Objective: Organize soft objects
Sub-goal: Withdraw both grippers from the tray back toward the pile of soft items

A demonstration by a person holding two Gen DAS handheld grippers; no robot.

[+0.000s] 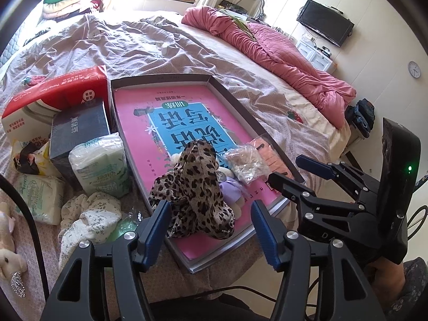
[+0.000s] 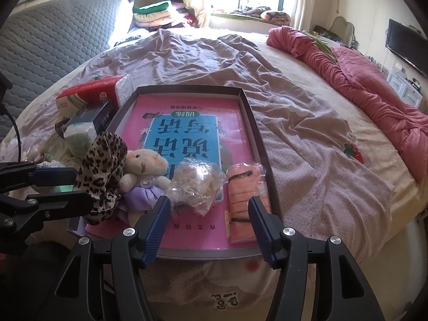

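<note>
A dark shallow tray (image 1: 160, 79) (image 2: 187, 88) with a pink book in it lies on the bed. At its near end sit a leopard-print cloth (image 1: 198, 187) (image 2: 103, 160), a plush toy in a purple dress (image 2: 144, 165), a clear bag of beige stuff (image 2: 195, 184) (image 1: 243, 163) and a peach wrapped pack (image 2: 243, 195). My left gripper (image 1: 211, 227) (image 2: 80, 186) is open just before the leopard cloth, pads off it. My right gripper (image 2: 211, 227) (image 1: 285, 168) is open over the tray's near edge, in front of the bag and pack, holding nothing.
Left of the tray are a red tissue pack (image 1: 53, 99), a dark box (image 1: 80, 131), green-white tissue packs (image 1: 101, 163) and a white floral cloth (image 1: 85, 219). Plush toys (image 1: 8, 256) lie at the far left. A pink quilt (image 1: 281, 53) is bunched at the right.
</note>
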